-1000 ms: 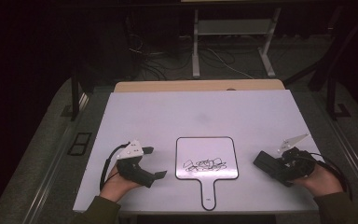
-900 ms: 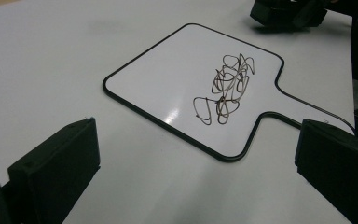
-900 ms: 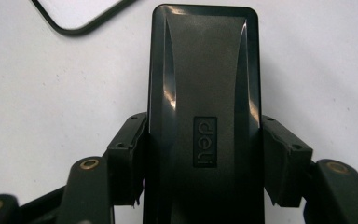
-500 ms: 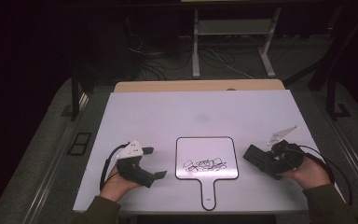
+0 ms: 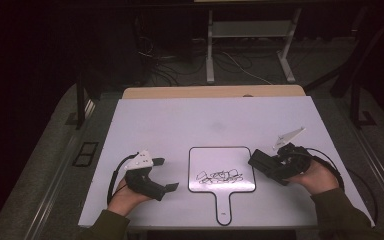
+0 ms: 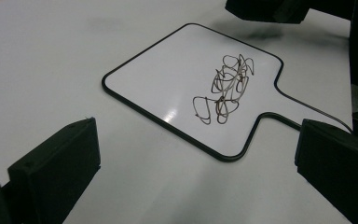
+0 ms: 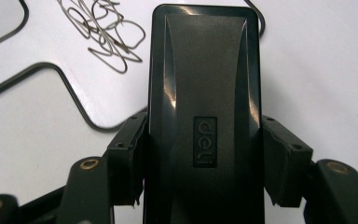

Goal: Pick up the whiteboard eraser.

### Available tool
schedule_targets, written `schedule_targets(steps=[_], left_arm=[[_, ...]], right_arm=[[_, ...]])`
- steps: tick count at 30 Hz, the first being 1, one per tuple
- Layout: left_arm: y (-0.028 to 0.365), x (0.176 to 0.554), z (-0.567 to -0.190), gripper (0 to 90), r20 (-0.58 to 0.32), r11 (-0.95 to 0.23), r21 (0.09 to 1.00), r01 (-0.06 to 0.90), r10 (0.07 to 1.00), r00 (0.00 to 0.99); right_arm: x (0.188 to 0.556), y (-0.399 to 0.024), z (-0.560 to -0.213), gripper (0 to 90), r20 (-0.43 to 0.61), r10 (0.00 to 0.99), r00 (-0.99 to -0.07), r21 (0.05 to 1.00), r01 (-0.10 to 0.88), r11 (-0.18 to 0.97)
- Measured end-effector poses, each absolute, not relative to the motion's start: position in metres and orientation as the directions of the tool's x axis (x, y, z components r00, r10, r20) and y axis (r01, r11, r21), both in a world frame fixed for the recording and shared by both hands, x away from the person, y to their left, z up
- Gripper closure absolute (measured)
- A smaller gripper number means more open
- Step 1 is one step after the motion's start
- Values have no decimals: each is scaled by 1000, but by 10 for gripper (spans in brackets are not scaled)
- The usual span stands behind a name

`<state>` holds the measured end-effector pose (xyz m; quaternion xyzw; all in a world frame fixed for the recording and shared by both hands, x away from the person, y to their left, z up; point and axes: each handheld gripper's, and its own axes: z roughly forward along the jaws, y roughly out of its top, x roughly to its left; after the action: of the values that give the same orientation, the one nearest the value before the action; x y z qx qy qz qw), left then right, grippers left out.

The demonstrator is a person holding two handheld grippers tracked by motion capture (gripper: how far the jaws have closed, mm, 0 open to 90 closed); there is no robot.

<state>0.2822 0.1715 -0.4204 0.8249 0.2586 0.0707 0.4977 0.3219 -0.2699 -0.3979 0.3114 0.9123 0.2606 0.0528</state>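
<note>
Clamping eraser (image 7: 205,116) in right gripper (image 5: 266,165) at board's (image 5: 222,162) right edge; resting left gripper (image 5: 161,175), jaws apart, on table (image 5: 205,120).

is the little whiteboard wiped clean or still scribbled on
Still scribbled on: a tangle of dark loops sits near the middle of the whiteboard. The eraser in the right tool hasn't wiped it.

Olive sleeves (image 5: 337,212); black grippers — left gripper (image 5: 162,175), right gripper (image 5: 260,161) — grey three-cornered plates; trailing black cables.

The eraser (image 7: 204,116) runs off the bottom edge — its underside hidden, probably felt.
</note>
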Motion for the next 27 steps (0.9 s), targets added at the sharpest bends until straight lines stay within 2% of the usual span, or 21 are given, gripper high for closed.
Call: schedule_targets(steps=[20,27], left_arm=[[171,282,-420,0,-142,-366,859,357,500,854],[171,282,-420,0,-140,-367,860,354,496,857]], right_arm=[[344,-226,-394,384,70,553,-830,517,504,692],[354,-200,-398,383,39,516,-856,499,464,732]])
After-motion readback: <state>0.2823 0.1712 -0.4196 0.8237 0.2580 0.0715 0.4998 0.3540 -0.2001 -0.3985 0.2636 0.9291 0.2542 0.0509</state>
